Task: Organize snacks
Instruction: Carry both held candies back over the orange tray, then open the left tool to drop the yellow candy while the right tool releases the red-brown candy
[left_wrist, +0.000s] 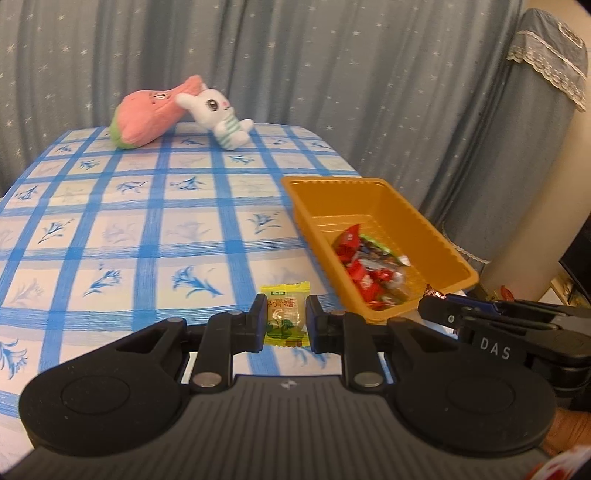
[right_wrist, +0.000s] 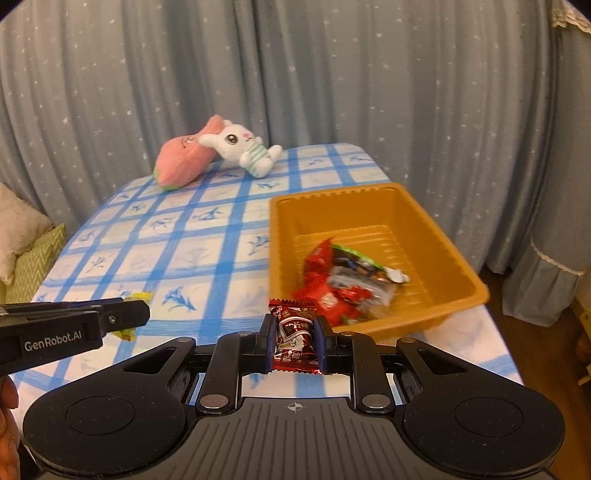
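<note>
My left gripper (left_wrist: 286, 317) is shut on a yellow-green candy packet (left_wrist: 285, 325), held just above the checked tablecloth to the left of the orange tray (left_wrist: 436, 236). My right gripper (right_wrist: 294, 336) is shut on a dark red foil candy (right_wrist: 294, 341), in front of the tray's near left corner (right_wrist: 275, 258). The tray holds several red and mixed wrapped snacks (right_wrist: 343, 284), which also show in the left wrist view (left_wrist: 369, 266). The right gripper's side appears in the left wrist view (left_wrist: 480, 317); the left gripper's side appears in the right wrist view (right_wrist: 74, 325).
A pink plush (left_wrist: 147, 118) and a white rabbit plush (left_wrist: 218, 114) lie at the table's far edge against a blue starred curtain. The blue checked tablecloth (left_wrist: 147, 229) covers the table. A covered appliance (left_wrist: 517, 147) stands at the right.
</note>
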